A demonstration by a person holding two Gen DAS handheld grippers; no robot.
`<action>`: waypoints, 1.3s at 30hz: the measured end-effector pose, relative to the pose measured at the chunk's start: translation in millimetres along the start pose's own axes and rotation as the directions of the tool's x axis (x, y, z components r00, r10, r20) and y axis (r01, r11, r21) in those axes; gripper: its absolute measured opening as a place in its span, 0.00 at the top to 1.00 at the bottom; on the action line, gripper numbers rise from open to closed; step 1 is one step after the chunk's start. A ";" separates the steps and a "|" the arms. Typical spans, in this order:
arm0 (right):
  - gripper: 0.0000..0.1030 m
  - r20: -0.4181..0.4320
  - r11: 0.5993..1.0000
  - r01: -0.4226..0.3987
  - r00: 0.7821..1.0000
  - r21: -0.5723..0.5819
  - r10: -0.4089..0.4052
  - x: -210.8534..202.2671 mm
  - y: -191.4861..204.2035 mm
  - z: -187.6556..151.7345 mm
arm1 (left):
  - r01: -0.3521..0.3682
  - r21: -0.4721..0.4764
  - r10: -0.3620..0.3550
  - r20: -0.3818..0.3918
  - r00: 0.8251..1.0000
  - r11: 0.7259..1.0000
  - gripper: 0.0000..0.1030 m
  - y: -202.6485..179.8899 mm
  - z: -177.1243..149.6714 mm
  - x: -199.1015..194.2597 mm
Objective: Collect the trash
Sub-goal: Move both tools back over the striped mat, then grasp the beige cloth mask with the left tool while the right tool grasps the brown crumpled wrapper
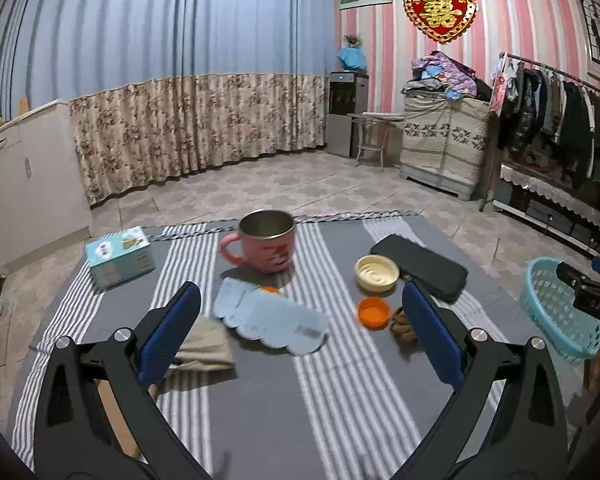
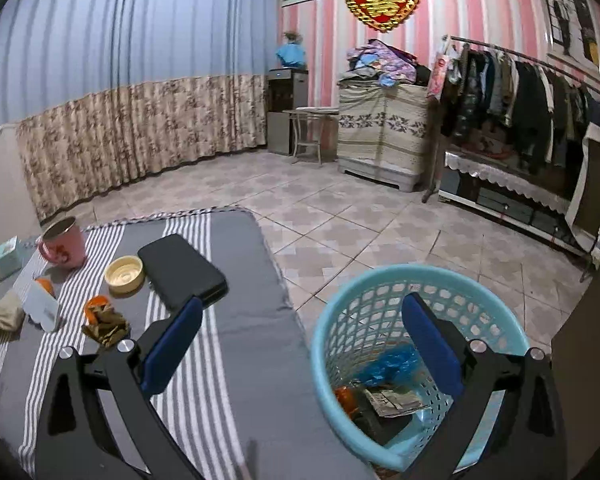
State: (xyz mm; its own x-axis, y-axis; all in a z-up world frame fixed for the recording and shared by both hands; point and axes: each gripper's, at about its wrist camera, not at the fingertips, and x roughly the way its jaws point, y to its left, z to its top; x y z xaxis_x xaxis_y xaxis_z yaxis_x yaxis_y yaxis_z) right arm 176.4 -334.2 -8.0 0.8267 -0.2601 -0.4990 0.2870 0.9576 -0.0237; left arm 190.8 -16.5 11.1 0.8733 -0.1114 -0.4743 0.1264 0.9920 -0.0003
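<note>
Two grippers: left gripper point(image 1: 300, 320) hangs over the striped bench point(image 1: 340, 400), jaws wide apart, nothing between them; right gripper point(image 2: 302, 334) hangs over the bench's right edge and the basket, jaws wide apart, empty.
Basket: blue mesh basket point(image 2: 340, 308) on the floor at the bench's right edge, mouth up; blue plastic point(image 2: 388, 364), printed paper point(image 2: 392, 400) and an orange scrap point(image 2: 346, 398) lie inside.
Blue card: scalloped pale-blue card point(image 1: 268, 320) at 12 o'clock of the left gripper, long axis running 10 to 4 o'clock.
Near scraps: beige wad point(image 1: 204, 346) beside the left finger; orange cap point(image 1: 374, 312) and brown wrapper point(image 1: 402, 322) by the right finger.
Farther things: cream bowl point(image 1: 377, 273), black case point(image 1: 420, 266), pink mug point(image 1: 266, 246), teal box point(image 1: 120, 258).
Room: tiled floor point(image 2: 360, 220), blue and floral curtain point(image 1: 180, 80), pink striped wall point(image 1: 520, 40), clothes rack point(image 2: 520, 92).
</note>
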 end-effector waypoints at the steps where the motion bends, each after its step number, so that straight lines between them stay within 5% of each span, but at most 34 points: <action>1: 0.05 -0.004 1.000 -0.004 1.000 -0.002 0.004 0.6 2.9 -0.2 | -0.003 -0.002 0.003 -0.003 1.000 1.000 0.05 3.5 -1.6 -0.2; 12: 0.05 -0.073 0.996 -0.088 0.994 -0.014 0.086 12.5 36.0 -7.4 | -0.029 -0.022 0.028 -0.039 0.999 0.999 0.05 37.9 -18.4 7.4; 24: 0.05 -0.176 0.973 -0.230 0.957 0.017 0.230 42.1 96.2 -21.0 | -0.080 -0.034 0.078 -0.078 0.994 0.996 0.05 77.9 -33.6 17.2; 37: 0.06 -0.248 0.962 -0.226 0.951 -0.151 0.185 68.4 155.6 -30.4 | -0.108 -0.089 0.096 -0.125 0.987 0.990 0.05 125.6 -45.1 30.1; 39: 0.19 -0.267 0.957 -0.252 0.941 -0.146 0.207 71.5 157.0 -29.3 | -0.100 -0.094 0.086 -0.146 0.986 0.991 0.05 127.3 -46.0 34.8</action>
State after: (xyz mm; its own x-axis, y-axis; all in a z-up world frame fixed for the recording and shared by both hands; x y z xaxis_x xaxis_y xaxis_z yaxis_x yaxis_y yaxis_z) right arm 266.4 -198.8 -72.7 0.7084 -0.0136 -0.7057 -0.0041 0.9997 -0.0235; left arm 215.7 108.6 -45.9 0.8030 -0.0161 -0.5957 -0.0064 0.9993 -0.0356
